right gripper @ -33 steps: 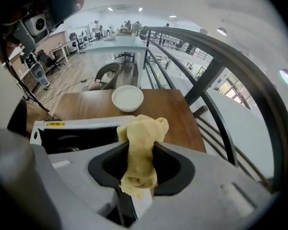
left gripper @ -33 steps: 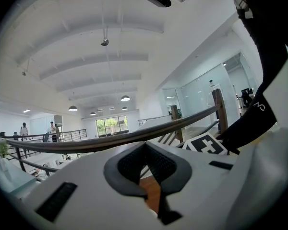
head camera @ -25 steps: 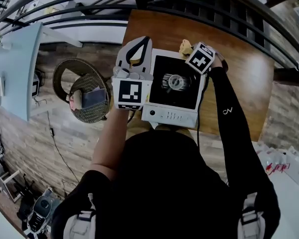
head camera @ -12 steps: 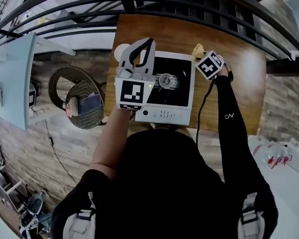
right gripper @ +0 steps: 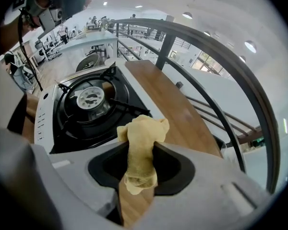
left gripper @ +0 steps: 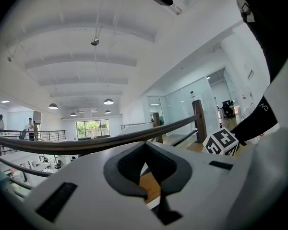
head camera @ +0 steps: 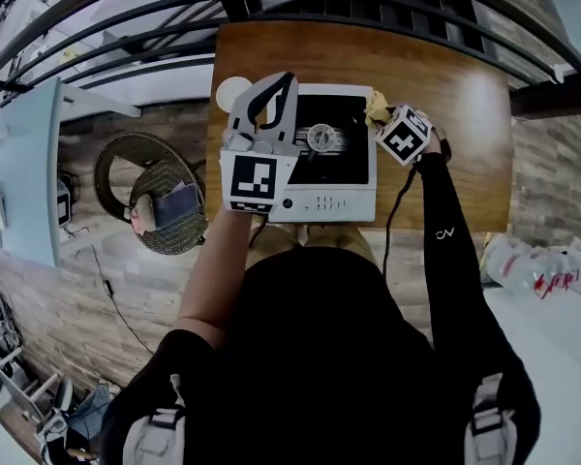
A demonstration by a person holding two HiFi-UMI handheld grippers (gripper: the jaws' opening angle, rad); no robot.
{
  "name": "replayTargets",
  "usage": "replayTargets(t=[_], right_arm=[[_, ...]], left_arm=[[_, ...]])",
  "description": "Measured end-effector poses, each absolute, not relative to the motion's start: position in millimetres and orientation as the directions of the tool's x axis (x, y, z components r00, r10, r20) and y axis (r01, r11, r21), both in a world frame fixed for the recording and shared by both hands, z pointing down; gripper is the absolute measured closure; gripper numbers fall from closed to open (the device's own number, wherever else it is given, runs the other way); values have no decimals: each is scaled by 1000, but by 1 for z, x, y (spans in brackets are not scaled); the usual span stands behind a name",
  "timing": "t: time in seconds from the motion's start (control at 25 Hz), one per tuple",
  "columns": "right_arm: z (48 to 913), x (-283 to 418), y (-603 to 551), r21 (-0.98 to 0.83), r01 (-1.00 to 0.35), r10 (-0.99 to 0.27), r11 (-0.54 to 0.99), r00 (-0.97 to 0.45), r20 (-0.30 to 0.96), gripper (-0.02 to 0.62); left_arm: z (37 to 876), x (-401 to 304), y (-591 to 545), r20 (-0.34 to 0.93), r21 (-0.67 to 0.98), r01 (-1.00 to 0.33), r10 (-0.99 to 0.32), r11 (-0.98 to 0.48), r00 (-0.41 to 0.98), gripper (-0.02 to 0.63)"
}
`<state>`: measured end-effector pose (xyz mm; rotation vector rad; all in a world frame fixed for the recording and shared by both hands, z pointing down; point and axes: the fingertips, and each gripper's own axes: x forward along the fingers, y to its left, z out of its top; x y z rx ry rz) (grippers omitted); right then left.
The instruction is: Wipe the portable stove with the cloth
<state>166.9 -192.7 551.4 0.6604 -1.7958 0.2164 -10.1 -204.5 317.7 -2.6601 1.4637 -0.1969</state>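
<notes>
- Cloth, yellow and bunched, is pinched between the jaws of your right hand-held gripper; a tuft stands up past the jaw tips and a short tail hangs behind them
- Seen from your head, that right hand-held gripper sits at the far right corner of the portable stove, and the cloth lies at the stove's right edge there
- You cannot tell from either view whether the cloth presses on the stove or hangs just above it
- Your left hand-held gripper is over the stove's left side and points away from you
- In its own view the jaws of your left hand-held gripper meet at the tips with nothing between them; only wood and a strip of white stove edge show through the gap behind the tips
- That view looks out level over the railing, and the marker cube of your right hand-held gripper shows at its right
- The stove is white with a black top, a round burner sits in the middle under black pan supports, and its control panel faces you
- It stands on the wooden tabletop, towards the left half, with bare wood to its right
</notes>
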Motion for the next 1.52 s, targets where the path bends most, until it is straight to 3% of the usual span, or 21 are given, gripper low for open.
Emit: replayTargets(t=[0.6, 1.04, 1.28, 1.52], right_arm=[[560, 165, -12, 187, -634, -302, 751, -78, 950, 462], [561, 160, 53, 178, -610, -272, 772, -64, 960, 462], [550, 141, 38, 250, -510, -312, 823, -38, 949, 462], [543, 65, 34, 222, -374, -304, 900, -175, 937, 462]], left_arm=[[316, -36, -103, 56, -130, -762, -772, -635, 634, 600], [323, -40, -71, 83, -130, -783, -794, -608, 602, 598], [318, -51, -60, 91, -144, -819, -832, -555, 547, 600], [307, -67, -47, 82, -195, -848, -870, -493, 487, 600]])
